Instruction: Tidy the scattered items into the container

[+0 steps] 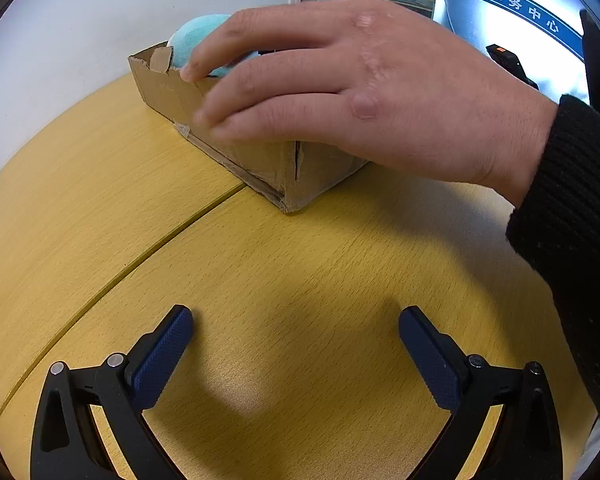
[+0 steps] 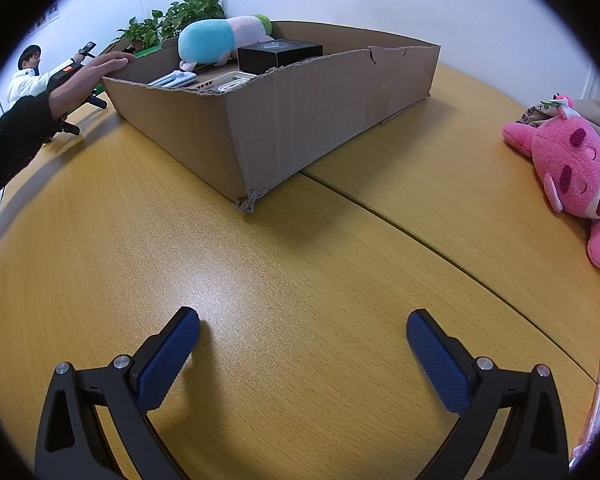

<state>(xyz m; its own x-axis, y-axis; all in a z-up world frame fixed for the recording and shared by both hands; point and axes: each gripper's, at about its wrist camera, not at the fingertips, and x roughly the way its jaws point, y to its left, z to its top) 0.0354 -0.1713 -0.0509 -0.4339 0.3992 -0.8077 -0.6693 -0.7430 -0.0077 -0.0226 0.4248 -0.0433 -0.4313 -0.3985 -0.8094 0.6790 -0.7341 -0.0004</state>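
Both my tools sat low over the wooden table (image 2: pixel 260 288) with nothing between their blue pads, the left gripper (image 1: pixel 296 354) and the right gripper (image 2: pixel 303 356) each spread wide, while a bare hand (image 1: pixel 340 92) rested on the rim of the cardboard box (image 2: pixel 300 120). That box already held a turquoise plush (image 2: pixel 212 42), a black box (image 2: pixel 280 56) and some flat white items, and the pink plush toy (image 2: pixel 576 168) lay well apart on the table to the right. I judged the pink toy the next pickup: swing the right gripper over, pinch the thick body rather than a limb, and lift it clear of the torn cardboard wall before letting go.
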